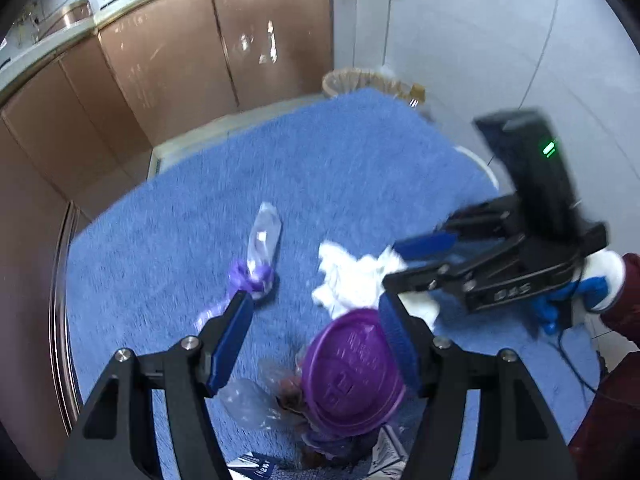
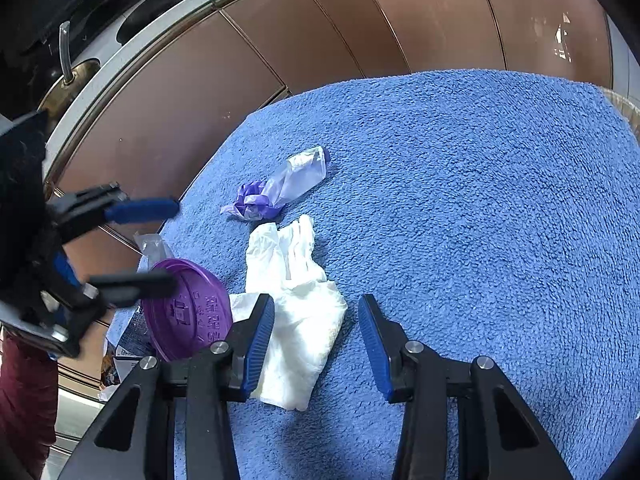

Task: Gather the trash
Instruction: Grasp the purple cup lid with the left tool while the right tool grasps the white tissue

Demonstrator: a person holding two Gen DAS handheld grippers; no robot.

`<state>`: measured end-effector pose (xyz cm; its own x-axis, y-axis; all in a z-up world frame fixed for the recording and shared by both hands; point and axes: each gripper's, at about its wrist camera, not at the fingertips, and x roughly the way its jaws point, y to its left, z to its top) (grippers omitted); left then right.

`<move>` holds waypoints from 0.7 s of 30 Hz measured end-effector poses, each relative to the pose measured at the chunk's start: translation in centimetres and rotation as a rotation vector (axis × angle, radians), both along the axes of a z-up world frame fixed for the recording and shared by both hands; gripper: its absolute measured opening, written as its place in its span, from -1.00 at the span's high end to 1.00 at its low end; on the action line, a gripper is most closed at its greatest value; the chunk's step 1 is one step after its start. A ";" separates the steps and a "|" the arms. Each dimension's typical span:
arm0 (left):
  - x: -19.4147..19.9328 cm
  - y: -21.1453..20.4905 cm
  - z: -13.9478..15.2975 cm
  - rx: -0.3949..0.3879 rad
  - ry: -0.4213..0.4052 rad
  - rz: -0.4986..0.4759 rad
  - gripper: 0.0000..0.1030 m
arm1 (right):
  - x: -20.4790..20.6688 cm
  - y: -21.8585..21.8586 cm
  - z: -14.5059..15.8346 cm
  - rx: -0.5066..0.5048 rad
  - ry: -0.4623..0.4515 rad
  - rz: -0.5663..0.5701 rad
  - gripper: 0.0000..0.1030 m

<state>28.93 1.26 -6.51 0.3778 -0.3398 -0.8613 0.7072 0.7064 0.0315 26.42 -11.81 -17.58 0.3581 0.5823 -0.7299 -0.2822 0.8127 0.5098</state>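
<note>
Two tongs in view, both spread with nothing pinched. Left tongs hang over a purple plastic lid, which lies between the fingers, untouched as far as we see. Right tongs straddle the edge of a crumpled white tissue; its left finger overlaps the tissue, and we cannot tell if it touches. All trash sits on a blue fuzzy towel covering the desk. Beyond the tissue lies a clear wrapper knotted with a purple bag. Beside the lid we see crinkled clear plastic and printed paper scraps, cut off by the frame. Around the desk stand glossy brown cabinets, a grey counter edge and white wall tiles. A lined waste bin sits past the towel's far edge, partly hidden. Left wrist view is motion-blurred. A white-gloved hand and dark red sleeve hold the right tool.
</note>
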 end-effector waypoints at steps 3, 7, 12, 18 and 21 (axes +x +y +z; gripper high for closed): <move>0.5 -0.4 -0.2 0.004 0.030 -0.012 -0.23 | 0.1 -0.3 -0.1 0.007 0.002 -0.001 0.26; 0.7 -1.0 -2.5 0.062 0.107 -0.022 0.01 | 0.0 -0.8 -0.2 0.018 0.010 0.007 0.46; -0.1 -1.2 -4.5 0.130 0.140 -0.011 0.61 | -0.4 -0.7 -0.6 0.018 0.019 0.016 0.84; -1.8 -0.9 -1.9 0.085 0.070 0.015 0.78 | -2.5 -1.8 0.7 -0.017 -0.028 0.001 0.89; -3.2 -0.6 0.0 0.062 0.024 0.033 0.78 | -3.8 -2.3 1.9 -0.034 -0.057 -0.008 0.90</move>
